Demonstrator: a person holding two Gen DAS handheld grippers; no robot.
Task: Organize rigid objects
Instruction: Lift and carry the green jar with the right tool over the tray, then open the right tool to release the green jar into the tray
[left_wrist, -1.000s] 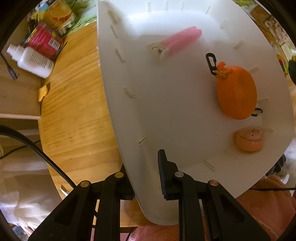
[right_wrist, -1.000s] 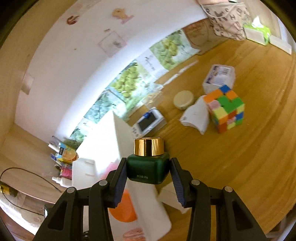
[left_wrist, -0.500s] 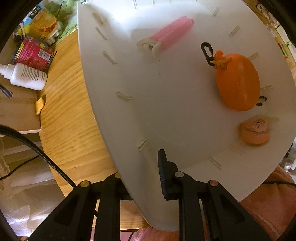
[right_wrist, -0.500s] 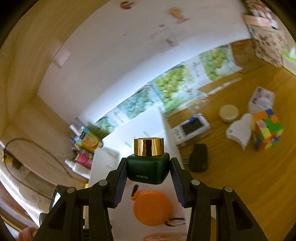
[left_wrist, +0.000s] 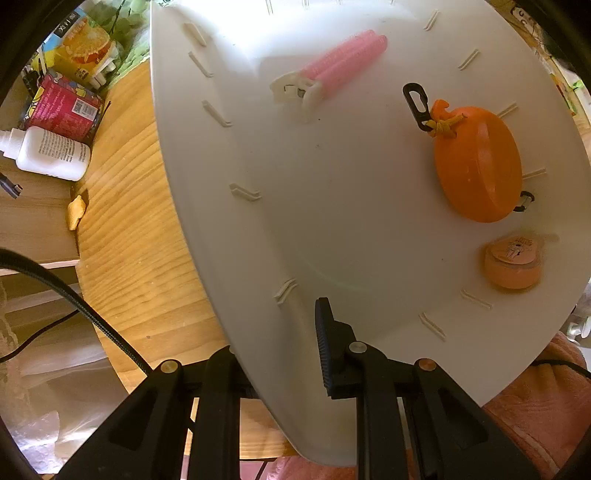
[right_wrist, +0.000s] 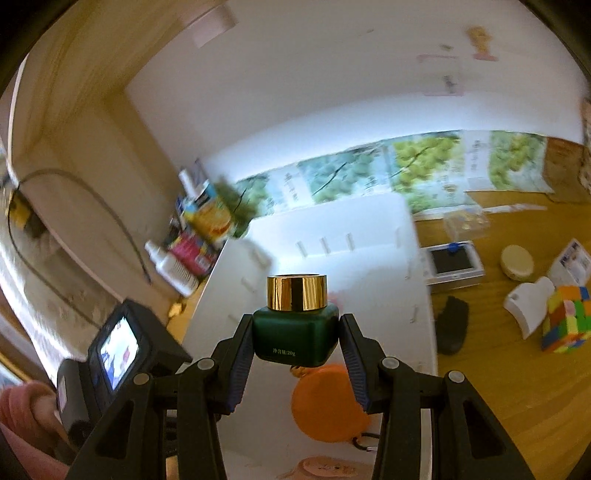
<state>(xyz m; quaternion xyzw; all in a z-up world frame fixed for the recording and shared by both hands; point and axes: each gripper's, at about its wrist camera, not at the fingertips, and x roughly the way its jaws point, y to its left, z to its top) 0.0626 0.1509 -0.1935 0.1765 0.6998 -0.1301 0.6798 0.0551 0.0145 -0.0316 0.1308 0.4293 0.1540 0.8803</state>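
My left gripper (left_wrist: 273, 354) is shut on the near rim of a white bin (left_wrist: 332, 206), one finger inside and one outside. In the bin lie a pink clip (left_wrist: 332, 70), an orange oval case (left_wrist: 476, 166) with a black carabiner and a small orange roll (left_wrist: 511, 264). My right gripper (right_wrist: 295, 347) is shut on a green jar (right_wrist: 295, 339) with a gold cap, held upright above the bin (right_wrist: 332, 266). The orange case (right_wrist: 325, 402) shows below the jar.
Left of the bin on the wooden table (left_wrist: 125, 236) stand a white bottle (left_wrist: 51, 153), a red pack (left_wrist: 62, 109) and a juice carton (left_wrist: 86, 46). To the right lie a black object (right_wrist: 452, 325), a silver device (right_wrist: 452, 262), a white holder (right_wrist: 528, 306) and a colour cube (right_wrist: 565, 321).
My right gripper has carried the jar left until it is over the bin. The bin has shifted slightly in the left wrist view, still gripped.
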